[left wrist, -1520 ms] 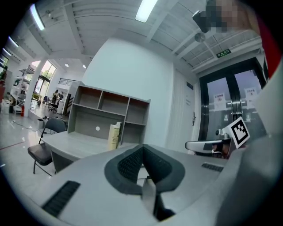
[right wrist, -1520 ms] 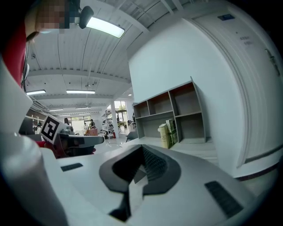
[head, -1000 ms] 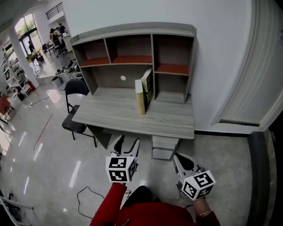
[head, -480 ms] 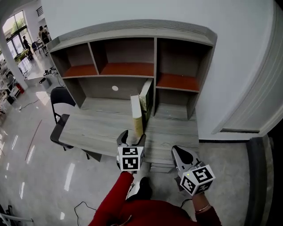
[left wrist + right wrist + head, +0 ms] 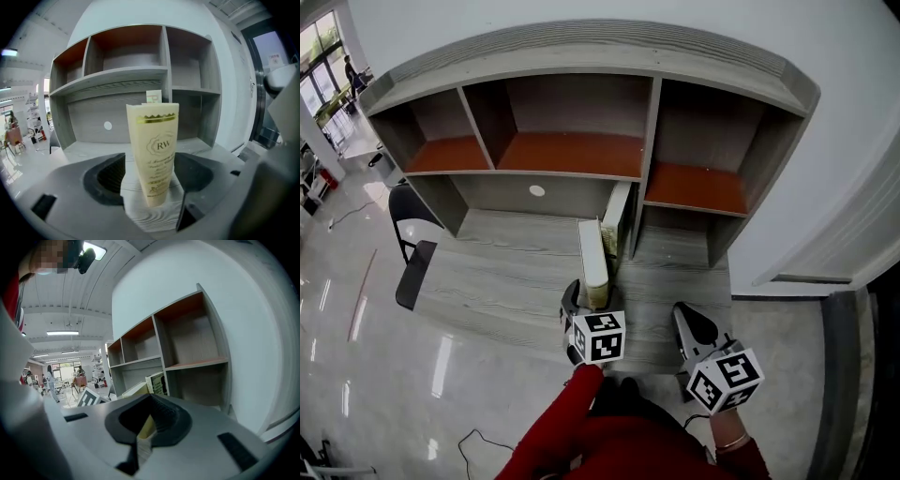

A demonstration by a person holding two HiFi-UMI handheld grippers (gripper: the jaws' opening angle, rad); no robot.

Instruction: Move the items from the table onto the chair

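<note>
Cream carton (image 5: 157, 154), the nearer of the two items, is standing upright near the front edge of the table (image 5: 506, 272), and the left gripper (image 5: 586, 300) is reaching in around it. Its jaws have just been opening and are standing wide apart, with the carton between them. A gap is showing on each side, so the pads are not pressing on it. The right gripper (image 5: 686, 314) is hovering just to the right, over the table's front edge. Its jaws are drawn almost together, leaving only a thin slit, and nothing is sitting in them.

Just behind the carton, a second item, a green-edged book (image 5: 620, 217), is standing upright against the divider of the shelf unit (image 5: 572, 155), whose compartments are looking empty. Farther off, the black chair (image 5: 412, 267) is waiting at the table's left end, well apart from both items. Nothing appears to be lying on its seat, though a pale glare is covering part of it.

By this showing, the task is only beginning. Neither item is lifted or moved, and the carton looks to be the first pick. Both items are waiting to be carried left to the chair.
</note>
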